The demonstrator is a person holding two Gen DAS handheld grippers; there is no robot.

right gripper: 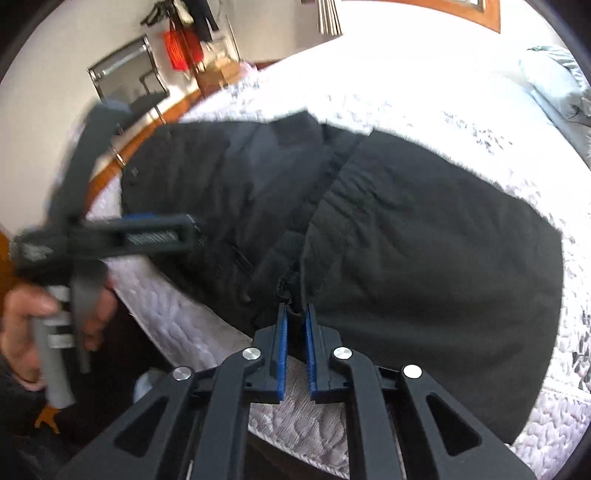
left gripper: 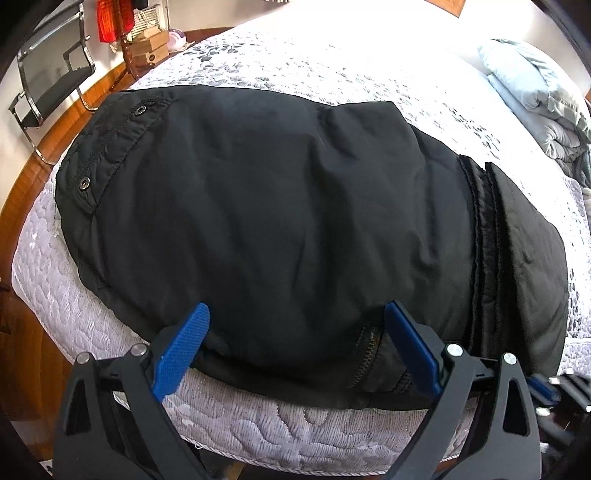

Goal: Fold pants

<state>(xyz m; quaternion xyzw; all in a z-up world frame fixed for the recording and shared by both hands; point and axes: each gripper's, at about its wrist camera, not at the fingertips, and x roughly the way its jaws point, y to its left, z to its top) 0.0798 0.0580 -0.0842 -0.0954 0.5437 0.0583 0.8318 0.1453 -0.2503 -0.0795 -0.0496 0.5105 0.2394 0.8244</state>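
Note:
Black pants (left gripper: 280, 221) lie folded flat on a white quilted mattress (left gripper: 258, 428), waistband with metal snaps (left gripper: 84, 183) at the left, leg hems stacked at the right. My left gripper (left gripper: 295, 314) is open, its blue fingers (left gripper: 184, 343) over the near edge of the pants, holding nothing. In the right wrist view my right gripper (right gripper: 296, 310) is shut on the near edge of the pants (right gripper: 424, 251), at a stitched hem. The left gripper also shows in the right wrist view (right gripper: 122, 232), blurred, held in a hand.
A black and chrome chair (left gripper: 48, 81) stands on the wooden floor past the bed's left side. A red bag (left gripper: 112, 18) and boxes sit beyond it. A grey folded duvet (left gripper: 546, 99) lies at the far right of the bed.

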